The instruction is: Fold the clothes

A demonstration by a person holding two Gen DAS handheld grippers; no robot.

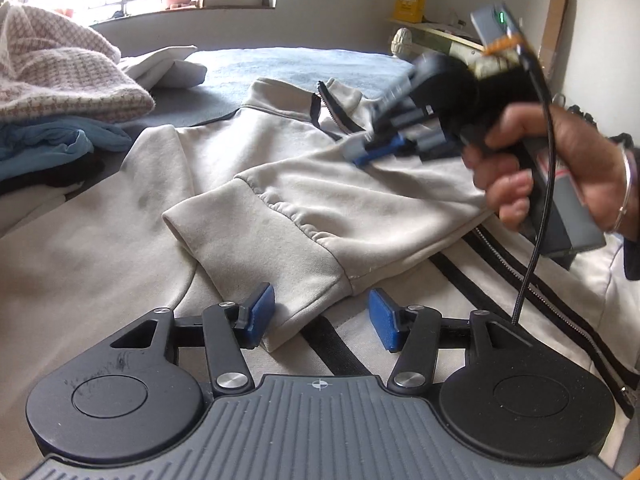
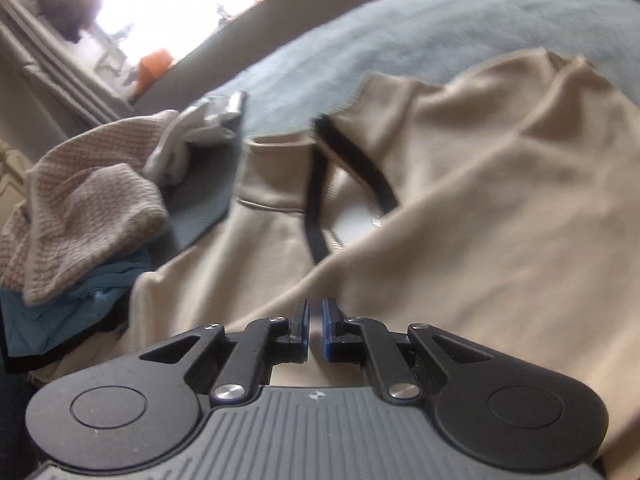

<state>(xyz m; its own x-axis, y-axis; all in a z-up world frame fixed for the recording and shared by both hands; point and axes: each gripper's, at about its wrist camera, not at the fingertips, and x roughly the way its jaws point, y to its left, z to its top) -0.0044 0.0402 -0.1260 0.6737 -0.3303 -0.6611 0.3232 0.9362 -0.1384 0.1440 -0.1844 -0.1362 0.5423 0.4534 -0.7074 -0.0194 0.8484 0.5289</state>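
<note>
A beige zip-up jacket (image 1: pixel 224 152) lies spread on the bed, its black zip (image 1: pixel 332 108) open at the collar. One sleeve is folded across the body, and its ribbed cuff (image 1: pixel 256 248) ends between the blue pads of my left gripper (image 1: pixel 322 318). That gripper is open and the pads stand clear of the cloth. My right gripper (image 1: pixel 362 154), held in a hand (image 1: pixel 560 168), is blurred and rests its tips on the folded sleeve. In the right wrist view the right gripper (image 2: pixel 316 316) is shut over the jacket (image 2: pixel 480 200). Whether cloth is pinched I cannot tell.
A pile at the left holds a pink-and-white knit (image 1: pixel 60 72) over a blue garment (image 1: pixel 52 144). A white cloth (image 1: pixel 168 68) lies behind on the blue bed cover (image 1: pixel 300 64). Black stripes (image 1: pixel 340 356) run along the jacket near me. A yellow box (image 1: pixel 410 0) stands by the wall.
</note>
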